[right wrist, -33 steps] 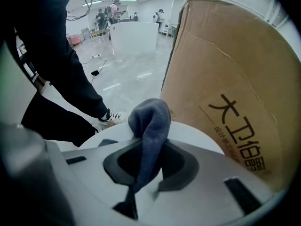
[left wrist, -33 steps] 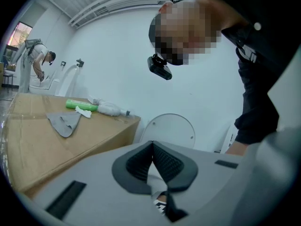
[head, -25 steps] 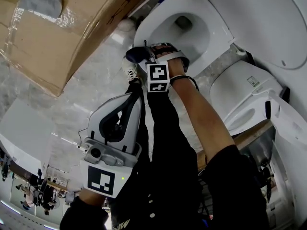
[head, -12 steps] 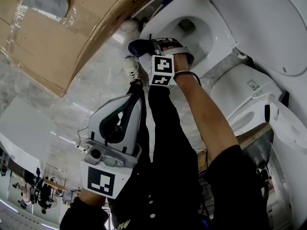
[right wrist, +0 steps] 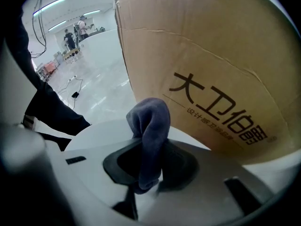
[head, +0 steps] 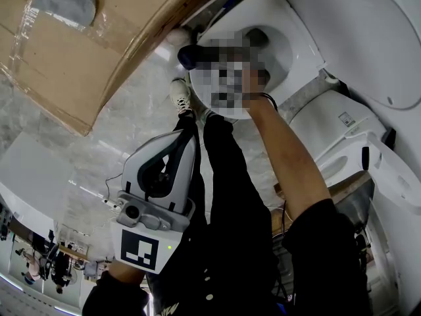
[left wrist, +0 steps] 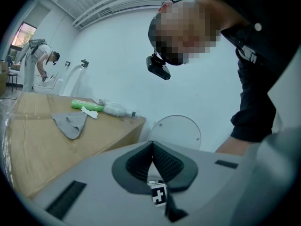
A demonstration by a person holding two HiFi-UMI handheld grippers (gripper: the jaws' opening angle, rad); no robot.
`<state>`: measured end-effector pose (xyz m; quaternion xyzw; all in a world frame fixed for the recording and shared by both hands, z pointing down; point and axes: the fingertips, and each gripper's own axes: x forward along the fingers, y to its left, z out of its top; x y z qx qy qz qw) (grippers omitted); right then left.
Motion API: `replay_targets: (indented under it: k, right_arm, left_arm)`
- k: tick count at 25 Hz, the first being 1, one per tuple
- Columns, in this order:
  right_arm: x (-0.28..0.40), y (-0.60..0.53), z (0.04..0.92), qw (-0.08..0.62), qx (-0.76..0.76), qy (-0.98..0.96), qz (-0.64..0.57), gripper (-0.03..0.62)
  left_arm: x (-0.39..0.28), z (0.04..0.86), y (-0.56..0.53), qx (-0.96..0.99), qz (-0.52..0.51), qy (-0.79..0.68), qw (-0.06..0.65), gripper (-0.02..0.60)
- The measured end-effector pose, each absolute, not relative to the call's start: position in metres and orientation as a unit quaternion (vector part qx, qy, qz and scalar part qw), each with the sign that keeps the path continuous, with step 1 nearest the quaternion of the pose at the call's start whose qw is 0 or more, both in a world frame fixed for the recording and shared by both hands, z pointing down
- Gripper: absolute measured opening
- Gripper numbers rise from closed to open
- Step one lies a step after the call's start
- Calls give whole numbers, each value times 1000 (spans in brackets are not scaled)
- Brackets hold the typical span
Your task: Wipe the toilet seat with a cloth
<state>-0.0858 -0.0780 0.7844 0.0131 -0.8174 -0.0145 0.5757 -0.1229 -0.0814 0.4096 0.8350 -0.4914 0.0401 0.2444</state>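
My right gripper [right wrist: 149, 173] is clamped on the dark blue cloth [right wrist: 148, 126], held at the toilet seat's [head: 299, 51] front rim. My left gripper [left wrist: 153, 161] has its jaws together, empty, and is held low and well apart. I judge the wiping barely begun, with most of the rim left.

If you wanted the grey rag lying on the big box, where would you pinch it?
Probably the crease near the middle of the grey rag, coming from straight above. It lies limp and flat on the cardboard box, so its edges give jaws little to catch.
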Motion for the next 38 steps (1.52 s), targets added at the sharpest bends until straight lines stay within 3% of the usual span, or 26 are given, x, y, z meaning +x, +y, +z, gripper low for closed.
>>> replay_targets:
  k: [15,38]
  right_arm:
    - [-59,-151,779,551,158,-810,121,77]
    - [-8,-225,770,485,319,-784,222,75]
  left_arm:
    - [-121,411,-87,832,44,-494,248,11]
    - [-117,415,-89,831,48,-493,252,11]
